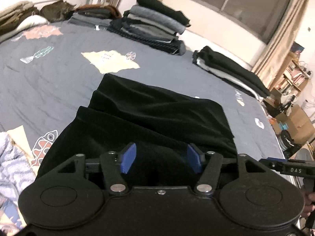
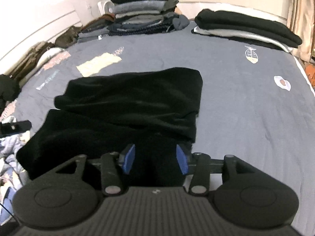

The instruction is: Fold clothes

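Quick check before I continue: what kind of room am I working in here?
Most likely a bedroom. The work surface is a bed with a grey patterned bedspread, stacks of folded clothes sit along its far edge, and a curtained window and cluttered bookshelf stand beyond.

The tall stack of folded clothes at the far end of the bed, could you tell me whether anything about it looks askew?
Yes: the tall stack leans, its upper layers offset and the black top piece overhanging. The low pile beside it lies flatter.
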`<action>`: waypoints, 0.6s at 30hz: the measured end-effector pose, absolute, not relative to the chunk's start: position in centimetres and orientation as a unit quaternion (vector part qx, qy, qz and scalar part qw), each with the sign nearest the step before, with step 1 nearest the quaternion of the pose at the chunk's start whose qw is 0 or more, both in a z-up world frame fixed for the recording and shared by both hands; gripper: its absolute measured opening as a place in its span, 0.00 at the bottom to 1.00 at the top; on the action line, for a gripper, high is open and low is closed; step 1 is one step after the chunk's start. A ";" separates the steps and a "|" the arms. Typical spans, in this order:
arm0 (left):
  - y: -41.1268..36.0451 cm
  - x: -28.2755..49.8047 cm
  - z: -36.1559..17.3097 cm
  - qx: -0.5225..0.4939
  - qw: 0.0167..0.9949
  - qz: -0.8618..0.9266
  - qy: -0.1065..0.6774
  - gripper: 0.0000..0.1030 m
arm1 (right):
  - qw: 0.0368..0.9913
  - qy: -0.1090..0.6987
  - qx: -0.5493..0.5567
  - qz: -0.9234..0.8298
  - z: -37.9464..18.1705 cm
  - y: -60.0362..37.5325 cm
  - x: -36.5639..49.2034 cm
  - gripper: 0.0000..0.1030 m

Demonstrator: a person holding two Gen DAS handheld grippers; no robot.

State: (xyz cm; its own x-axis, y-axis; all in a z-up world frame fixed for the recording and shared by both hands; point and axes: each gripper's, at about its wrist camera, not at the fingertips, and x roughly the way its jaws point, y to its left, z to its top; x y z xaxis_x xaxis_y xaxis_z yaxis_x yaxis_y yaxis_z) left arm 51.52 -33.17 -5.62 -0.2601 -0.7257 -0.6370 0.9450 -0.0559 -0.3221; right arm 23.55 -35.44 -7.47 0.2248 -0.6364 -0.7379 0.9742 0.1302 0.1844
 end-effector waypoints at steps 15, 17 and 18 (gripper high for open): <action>-25.8 59.3 -0.3 0.151 0.651 -0.679 0.303 0.56 | 0.722 0.229 0.328 -0.565 -5.8 -28.3 25.4 0.49; -25.1 59.2 0.0 0.165 0.653 -0.675 0.302 0.56 | 0.720 0.231 0.331 -0.564 -5.5 -27.8 25.9 0.49; -24.7 59.0 0.1 0.171 0.650 -0.674 0.307 0.56 | 0.719 0.232 0.333 -0.564 -5.4 -27.5 26.2 0.49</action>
State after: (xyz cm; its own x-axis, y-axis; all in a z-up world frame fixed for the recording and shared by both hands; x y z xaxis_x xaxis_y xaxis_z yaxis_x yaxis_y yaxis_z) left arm 59.03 -24.75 0.07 -0.0971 -0.7710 -0.6294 0.9809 0.0329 -0.1916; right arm 26.17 -27.51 -5.39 0.2560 -0.6573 -0.7088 0.9657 0.1416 0.2174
